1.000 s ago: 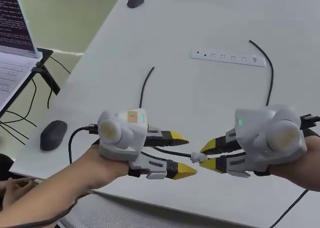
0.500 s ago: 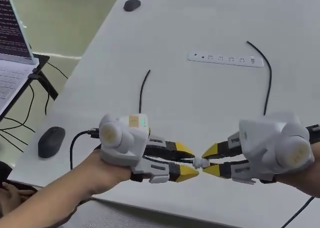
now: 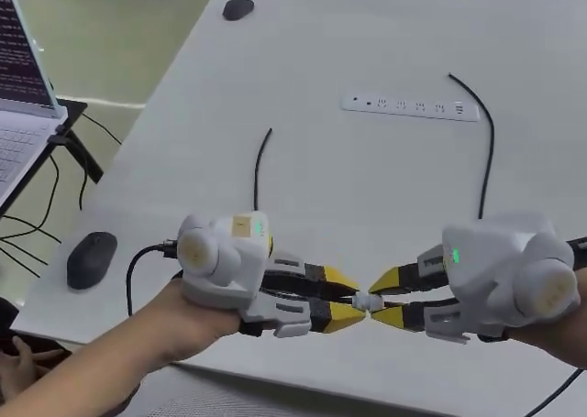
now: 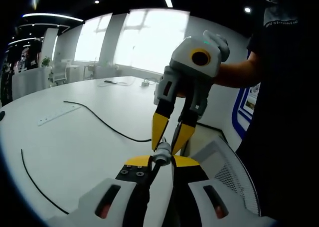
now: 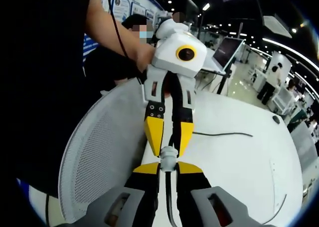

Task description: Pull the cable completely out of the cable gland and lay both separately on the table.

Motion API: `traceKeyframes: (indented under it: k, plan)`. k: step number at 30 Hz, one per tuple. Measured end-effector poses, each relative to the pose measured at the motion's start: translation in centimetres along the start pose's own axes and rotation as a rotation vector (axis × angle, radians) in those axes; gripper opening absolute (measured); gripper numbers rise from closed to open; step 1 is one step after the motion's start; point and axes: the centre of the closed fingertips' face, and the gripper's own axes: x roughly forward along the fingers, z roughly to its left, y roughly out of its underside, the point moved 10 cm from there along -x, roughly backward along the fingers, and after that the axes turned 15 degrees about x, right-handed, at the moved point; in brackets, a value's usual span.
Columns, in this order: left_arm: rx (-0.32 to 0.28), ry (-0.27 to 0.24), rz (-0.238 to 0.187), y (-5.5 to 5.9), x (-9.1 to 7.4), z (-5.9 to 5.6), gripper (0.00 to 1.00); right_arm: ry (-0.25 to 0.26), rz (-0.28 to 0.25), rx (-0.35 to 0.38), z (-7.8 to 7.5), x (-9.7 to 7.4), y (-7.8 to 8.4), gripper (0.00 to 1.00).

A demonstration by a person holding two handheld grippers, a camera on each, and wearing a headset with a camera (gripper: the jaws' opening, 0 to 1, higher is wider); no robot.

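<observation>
The pull is about to begin. The left gripper (image 3: 353,300) has its jaws clenched on the cable (image 4: 151,176). The right gripper (image 3: 378,300) grasps the gland (image 5: 168,159) above the counter's (image 3: 367,160) near edge. Next, draw them straight apart.

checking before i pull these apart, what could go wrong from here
The left claw and right claw both crowd the small cable gland; if neither truly pinches the cable, a pull may just slip. They hang in the air near the table edge above a mesh chair, so a freed gland could drop to the floor.
</observation>
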Motion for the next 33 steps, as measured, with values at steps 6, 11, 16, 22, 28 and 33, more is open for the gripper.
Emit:
traceKeyframes:
  k: [6,11,16,22,28,33]
  plan:
    - [-0.013,-0.001,-0.004,-0.2,-0.2,-0.1,0.16,-0.014,-0.049,0.033,-0.1,0.0,0.4,0.07]
    - [-0.034,0.014,0.033,-0.3,0.2,-0.4,0.15,-0.033,-0.042,0.050,-0.1,0.2,0.7,0.08]
    - [-0.054,0.016,0.025,-0.5,0.1,-0.1,0.15,-0.042,-0.076,0.145,-0.6,-0.4,0.9,0.09]
    - [-0.048,0.009,0.025,-0.7,0.0,0.3,0.15,-0.128,-0.175,0.483,-2.0,-1.6,2.0,0.18]
    - [0.005,0.008,0.034,-1.2,-0.3,0.6,0.15,-0.318,-0.323,0.806,-3.9,-2.0,2.6,0.19]
    - [0.033,0.013,0.042,-1.5,-0.3,0.7,0.15,-0.386,-0.310,0.875,-5.0,-1.3,3.2,0.18]
